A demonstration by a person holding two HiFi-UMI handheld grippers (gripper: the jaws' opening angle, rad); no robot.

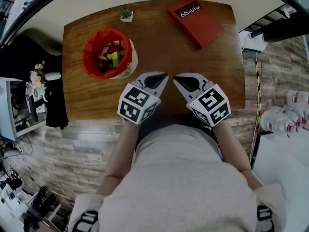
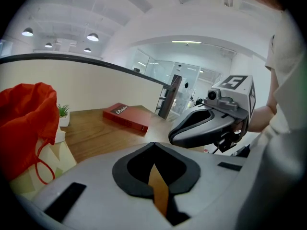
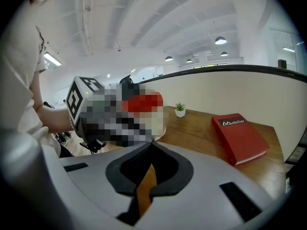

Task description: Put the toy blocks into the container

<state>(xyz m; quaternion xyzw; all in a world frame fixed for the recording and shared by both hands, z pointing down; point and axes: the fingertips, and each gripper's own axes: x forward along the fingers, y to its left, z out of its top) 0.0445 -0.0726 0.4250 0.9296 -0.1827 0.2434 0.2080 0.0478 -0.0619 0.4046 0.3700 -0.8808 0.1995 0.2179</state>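
Table (image 1: pixel 159 42): wooden, viewed from above. Toward its left, container (image 1: pixel 90 57): red fabric bag, mouth open and facing up. Inside, toy blocks (image 1: pixel 112 52): yellow-green, red and darker pieces piled together below the rim. No count possible from head view.

Elsewhere on the top: small potted plant (image 1: pixel 126 14) at far edge, red book (image 1: pixel 195 21) at far right corner. No loose block found on bare wood, in head view or in either gripper view. Near edge partly hidden under the grippers, so not checkable there.

Left gripper (image 1: pixel 164 77): jaws together to the tips, nothing between them. Confirmed in left gripper view (image 2: pixel 153 145): pads closed on each other, no block. Right gripper (image 1: pixel 176 79): likewise closed, empty; same reading in right gripper view (image 3: pixel 152 143). Both held side by side over near edge of table, tips angled toward each other and nearly touching. Left one near the container's lower right, apparently not touching it; right one farther off.

Judgement on progress: loading appears done. All visible blocks in the bag, none in hand, none on open wood. Remaining, if anything: check for a piece under the grippers or off the table; otherwise nothing left to pick. Reads as a rest posture, not an approach to a pick.
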